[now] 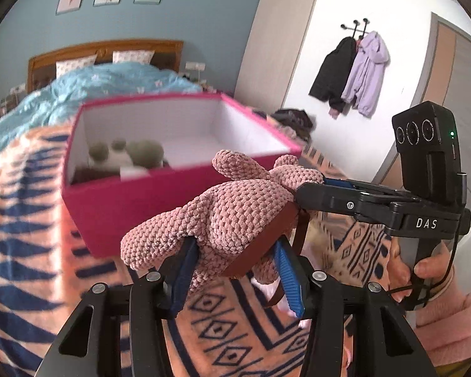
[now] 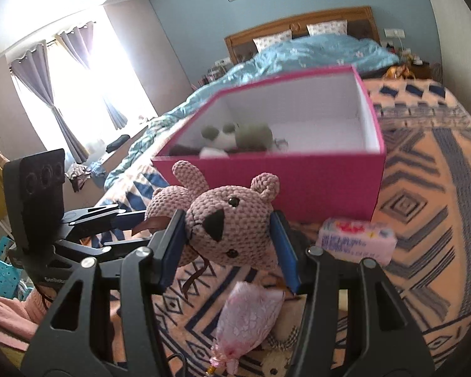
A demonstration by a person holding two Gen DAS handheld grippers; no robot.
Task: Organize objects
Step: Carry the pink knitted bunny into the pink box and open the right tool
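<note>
A: While both claws hold the pink bear (image 2: 226, 226) in the air just in front of the box (image 2: 314, 194), I'd call this partway done. Left gripper (image 1: 232, 270) is clamped on the body, right gripper (image 2: 229, 242) is clamped on the head, blue pads pressing the knit on both sides.

B: Anything already in the box?

A: Yes, a green-and-white plush (image 2: 235, 138) sits in the near-left corner. The rest of the white floor looks bare.

B: Left to do?

A: My guess: bear goes over the rim and in. Then the tissue pack (image 2: 356, 240) beside the box and the pink pouch (image 2: 248, 317) on the blanket (image 2: 424, 207), if they count as task items.

B: What can't you make out?

A: Box and plush are blurred, so I can't tell what the plush is. A dark patch next to it in the box is unreadable. Bear's legs are mostly hidden behind the left claw; a brown strap (image 1: 303, 229) hangs off it, and where it attaches is unclear. Pouch's bottom end is cut off by the frame edge. Print on the pack is too smeared to read. Person is only fingers (image 1: 430, 267) and a pink sleeve.
</note>
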